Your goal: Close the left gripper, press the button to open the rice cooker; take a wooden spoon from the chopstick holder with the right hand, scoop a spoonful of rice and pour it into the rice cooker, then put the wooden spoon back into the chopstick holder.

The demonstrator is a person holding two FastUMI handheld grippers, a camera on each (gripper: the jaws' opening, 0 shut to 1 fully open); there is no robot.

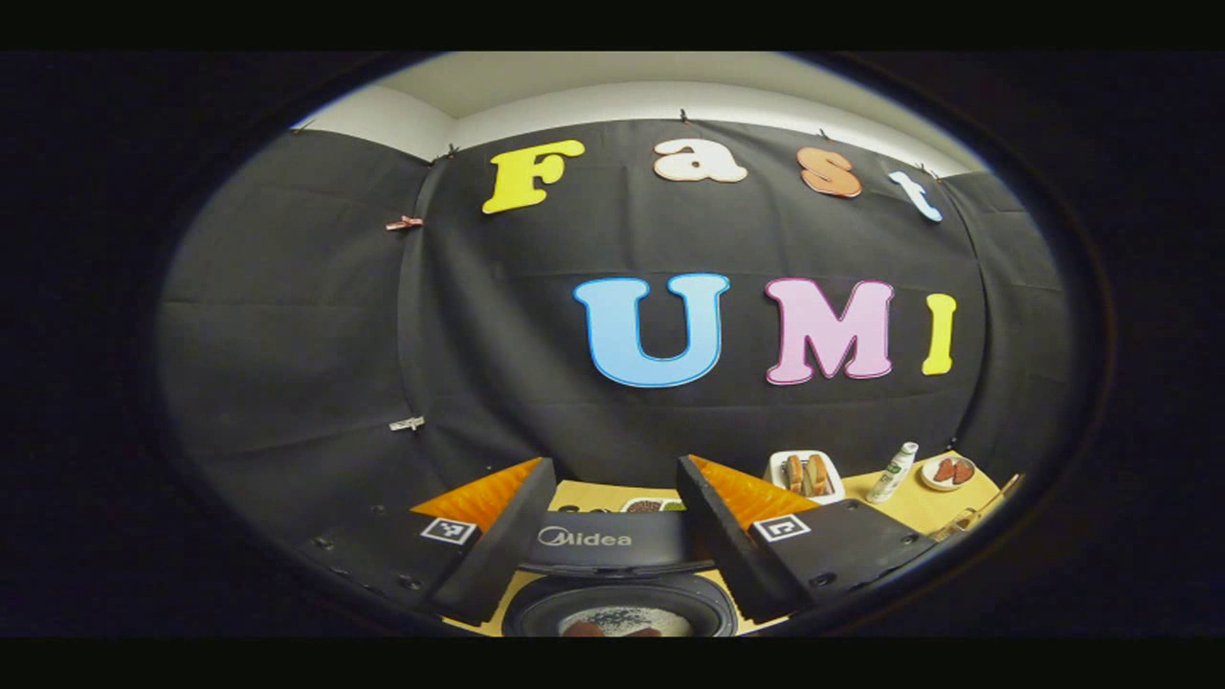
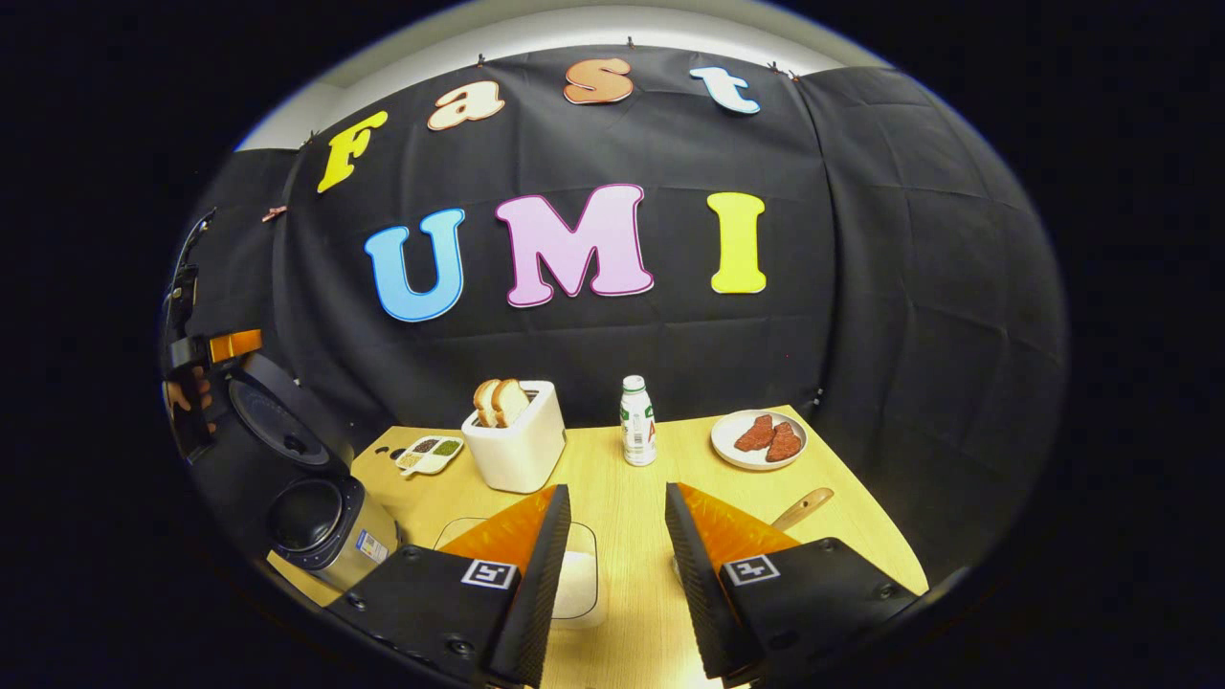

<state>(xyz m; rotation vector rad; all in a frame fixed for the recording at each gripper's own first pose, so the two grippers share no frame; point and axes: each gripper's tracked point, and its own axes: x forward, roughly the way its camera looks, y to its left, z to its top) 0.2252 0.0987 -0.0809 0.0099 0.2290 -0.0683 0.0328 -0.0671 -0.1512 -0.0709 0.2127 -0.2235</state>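
The rice cooker stands open at the table's left edge with its lid tipped back. Above the lid a hand holds my left gripper. In the left gripper view that gripper is open just over the cooker; the raised lid and the inner pot lie between its fingers. My right gripper is open and holds nothing. It hovers over a clear box of white rice. A wooden spoon handle sticks up behind its right finger, which hides the holder.
At the back of the wooden table stand a white toaster with bread, a small bottle, a plate of meat and a little divided dish. The black cloth wall closes the back and right.
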